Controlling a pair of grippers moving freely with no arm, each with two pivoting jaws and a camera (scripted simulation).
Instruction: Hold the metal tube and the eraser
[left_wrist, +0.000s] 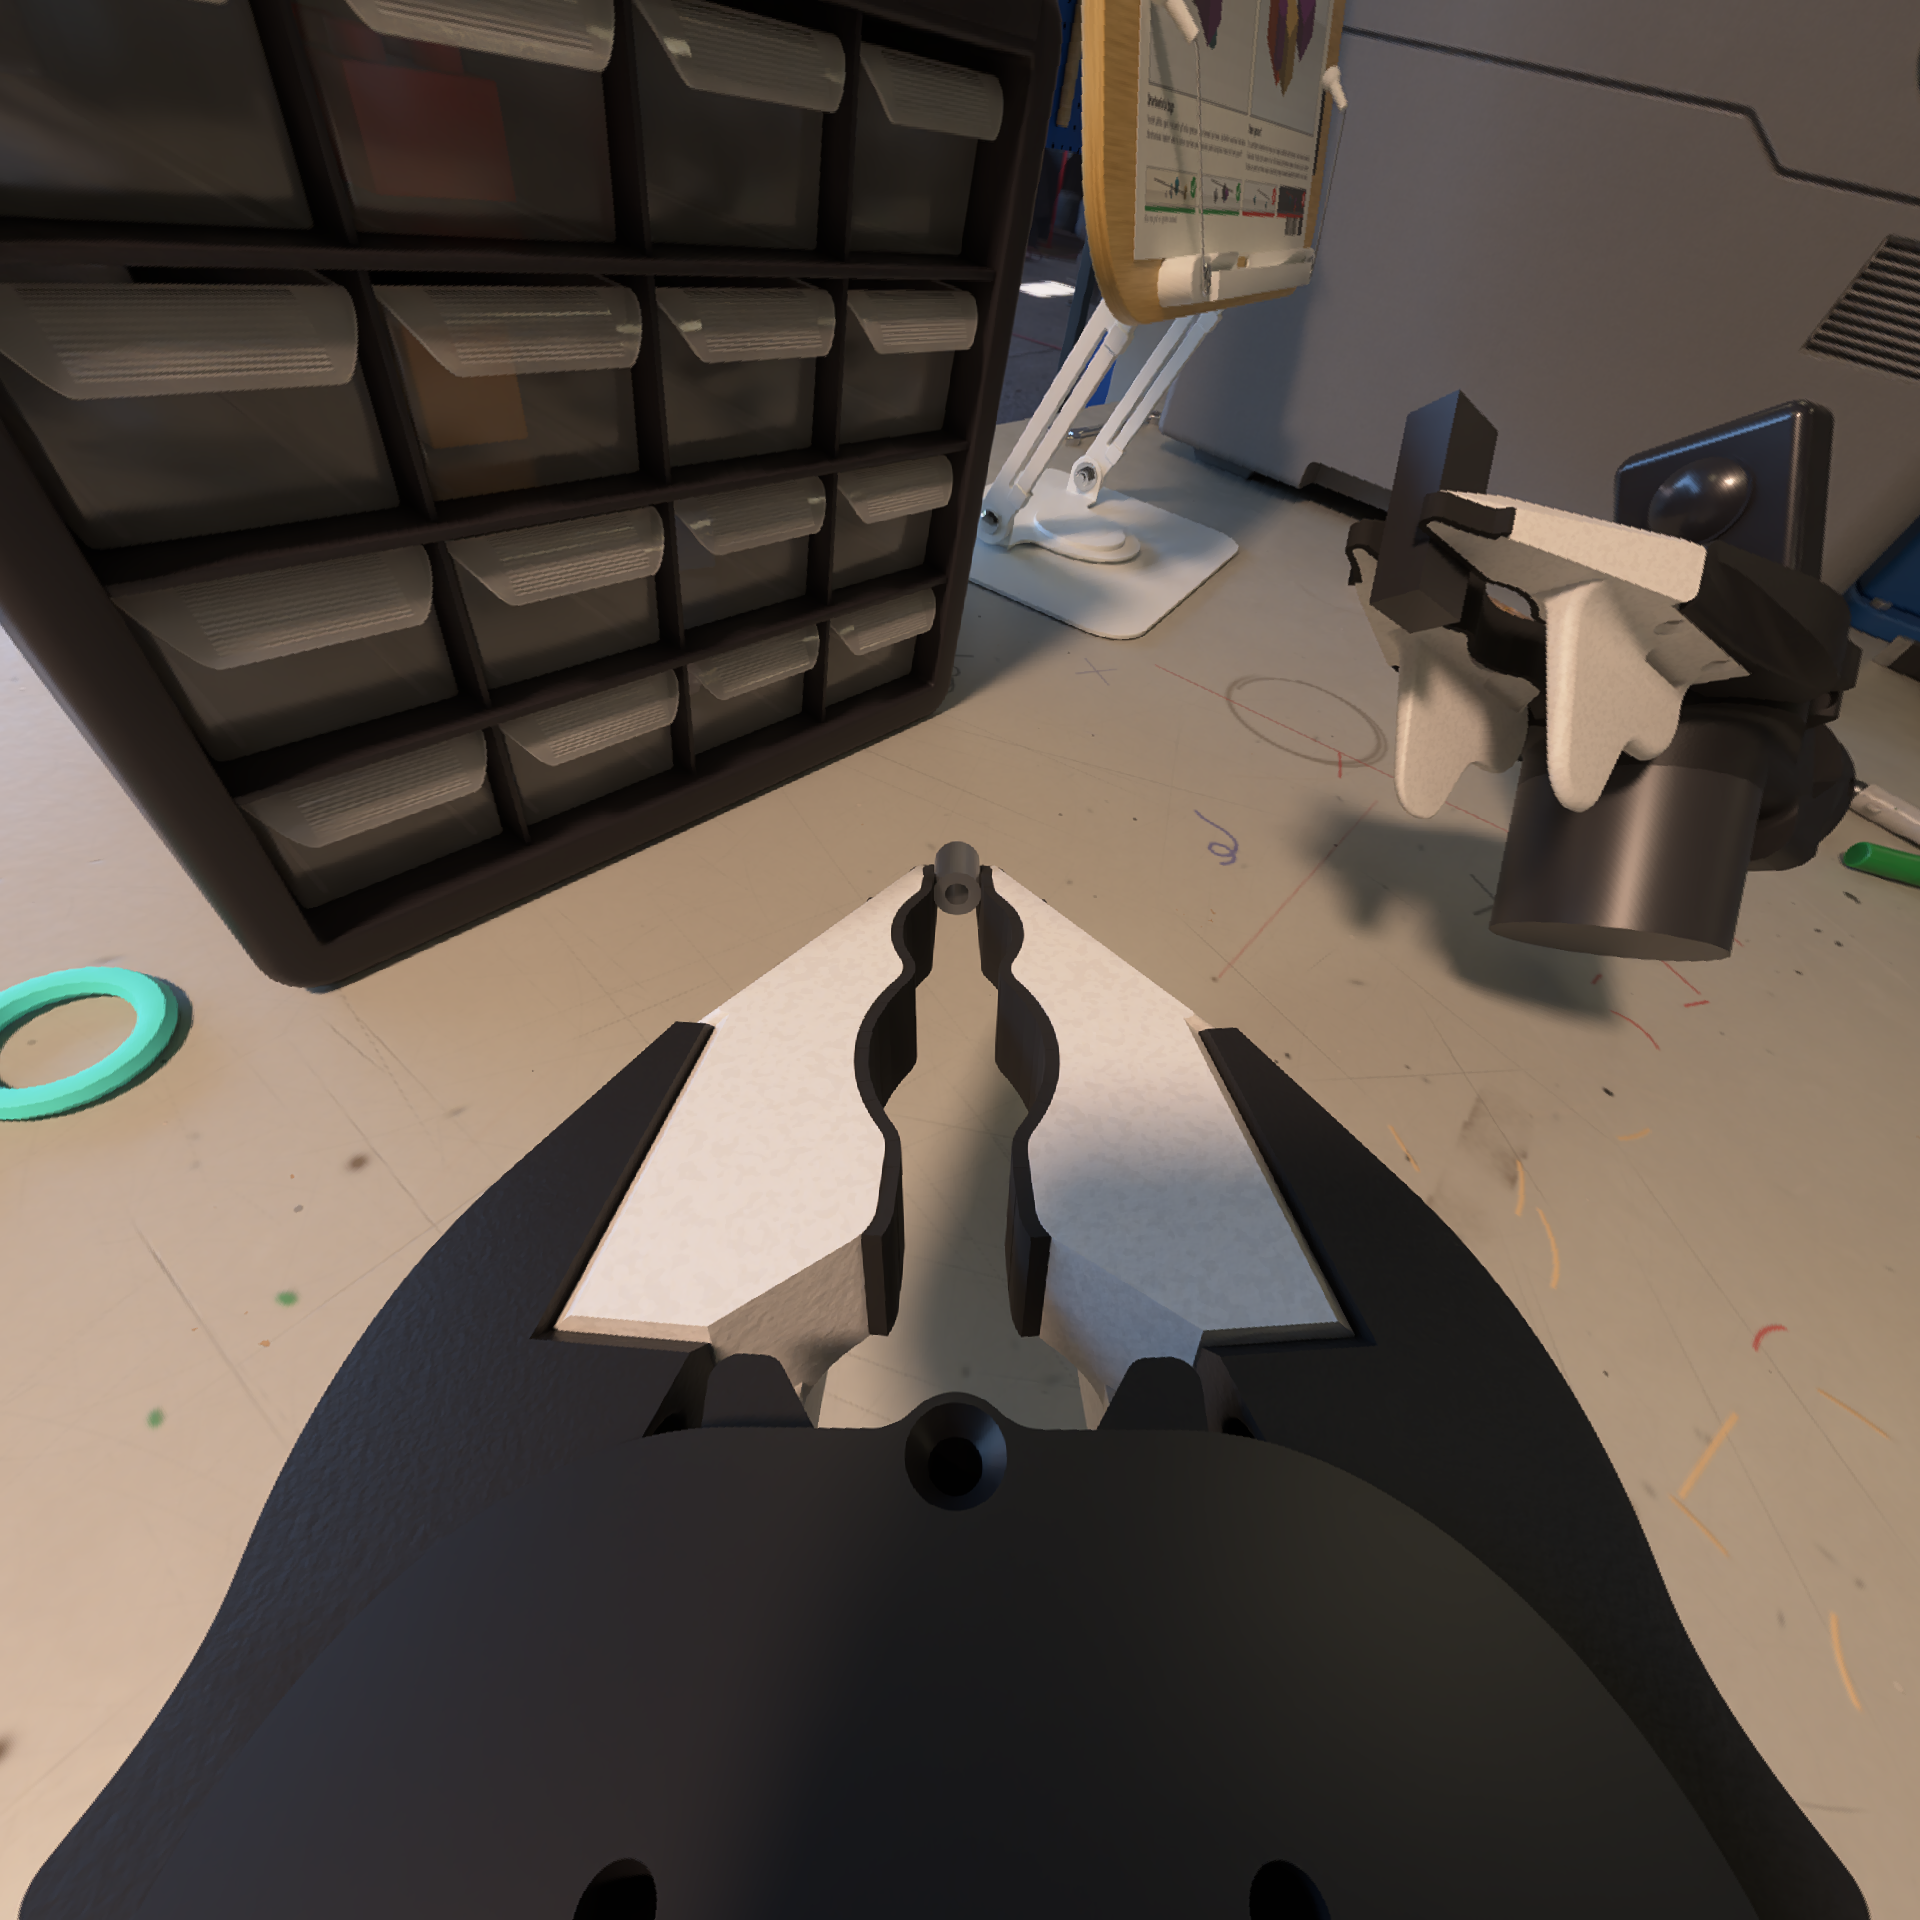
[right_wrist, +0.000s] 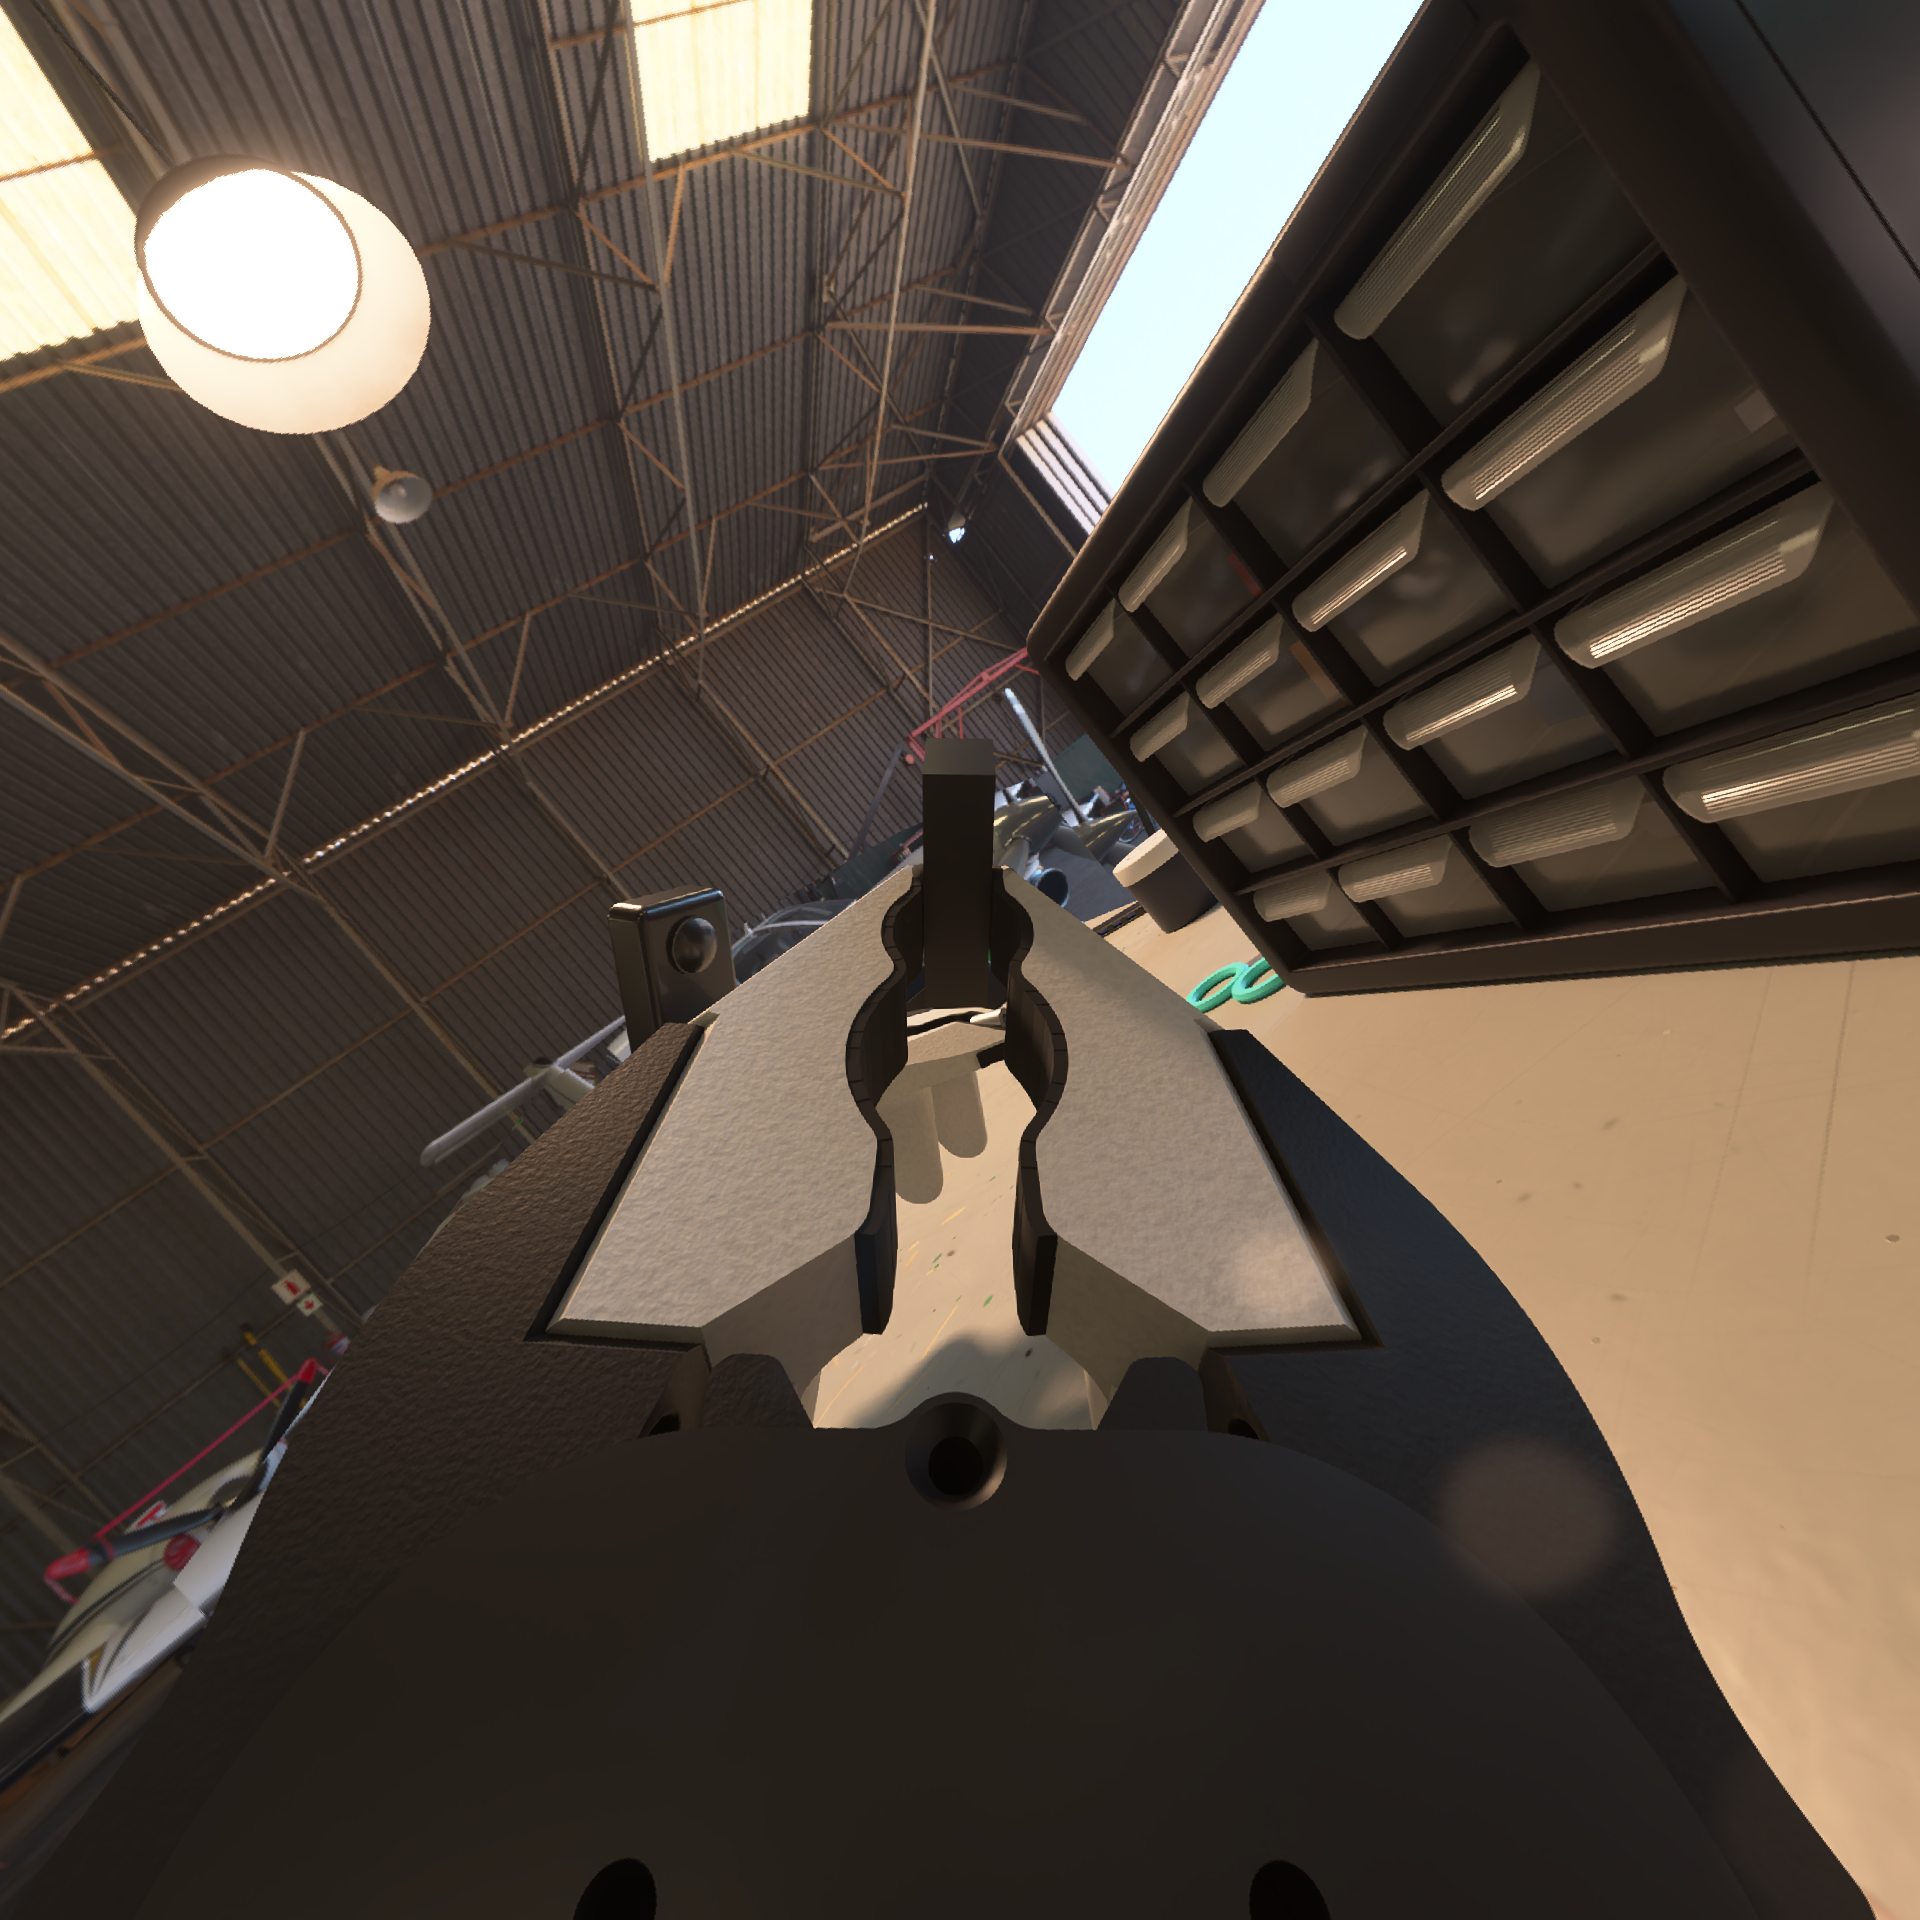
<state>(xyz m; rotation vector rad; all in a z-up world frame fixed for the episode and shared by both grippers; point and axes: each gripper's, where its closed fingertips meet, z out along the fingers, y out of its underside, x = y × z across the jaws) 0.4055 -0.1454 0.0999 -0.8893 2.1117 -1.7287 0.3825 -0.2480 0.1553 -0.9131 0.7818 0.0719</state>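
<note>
Left tool (left_wrist: 957, 891) pinching metal tube (left_wrist: 957, 879), right tool (right_wrist: 957, 935) gripping dark eraser (right_wrist: 957, 831)

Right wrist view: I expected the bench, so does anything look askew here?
Yes. The right gripper points steeply up at the hangar roof, holding the dark eraser upright. The drawer cabinet looks tilted only because of that. The left gripper pinches the metal tube normally.

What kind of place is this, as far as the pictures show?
Probably a workbench inside an aircraft hangar: a dark small-parts drawer cabinet stands on a marked, stained table, under a corrugated truss roof, with parked aircraft beyond.
</note>
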